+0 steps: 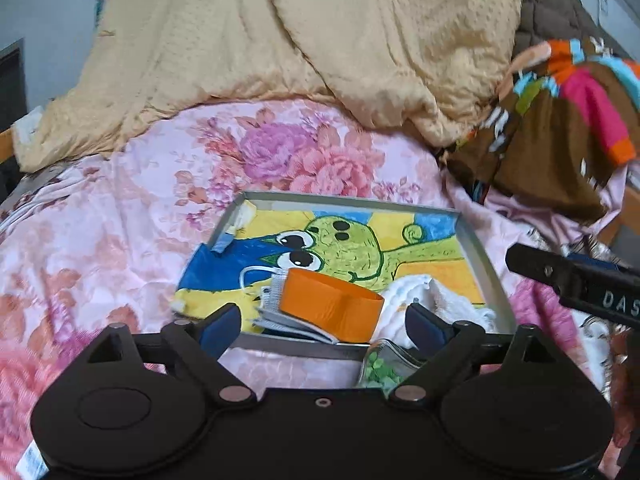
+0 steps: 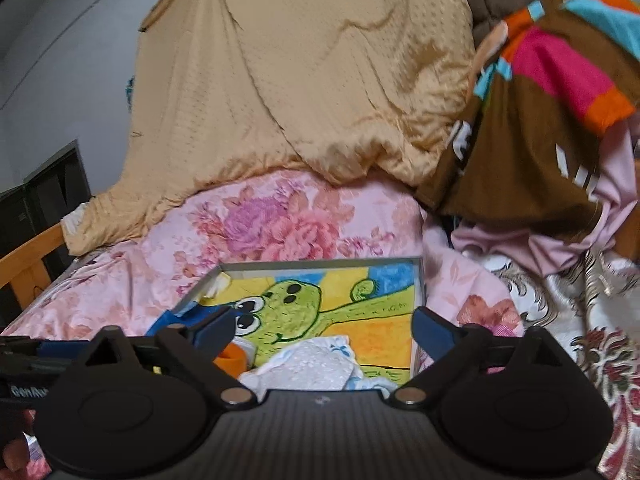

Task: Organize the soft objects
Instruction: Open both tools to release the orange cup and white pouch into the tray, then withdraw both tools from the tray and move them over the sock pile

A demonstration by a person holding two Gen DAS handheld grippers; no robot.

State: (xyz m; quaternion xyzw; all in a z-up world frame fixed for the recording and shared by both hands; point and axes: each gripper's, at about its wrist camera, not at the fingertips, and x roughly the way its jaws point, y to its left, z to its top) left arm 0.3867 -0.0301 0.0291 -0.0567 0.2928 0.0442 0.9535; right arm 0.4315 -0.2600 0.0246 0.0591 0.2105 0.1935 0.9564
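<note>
Left wrist view has the left gripper [image 1: 322, 322] hovering over the near edge of a shallow grey tray [image 1: 486, 276] that sits on a pink floral bedsheet [image 1: 120, 216]. Jaws are spread wide, nothing between them. Inside the tray, along its near edge, there's an orange band [image 1: 330, 306] lying on some grey-and-white folded thing [image 1: 280, 316] that I honestly can't identify, plus a white fluffy cloth [image 1: 436, 296] bunched toward the near right corner. A cartoon frog picture [image 1: 360, 248] lines the tray bottom, and its blue corner hangs out over the left edge. Something clear with green print [image 1: 380, 364] pokes over the tray's near edge, but it's half hidden behind the gripper's fingers.

Right wrist view: right gripper [image 2: 324, 330] is wide open too, empty, looking at the same tray from its near edge. The white cloth [image 2: 316, 364] is partly cut off by the gripper body, and only a sliver of the orange band [image 2: 230, 356] shows beside the left finger.

At the far side of the bed a tan quilt [image 1: 280, 48] is heaped up, with a brown multicolour blanket [image 1: 560, 120] at the right, blurry in both views. The other gripper's black body creeps into each frame edge.
</note>
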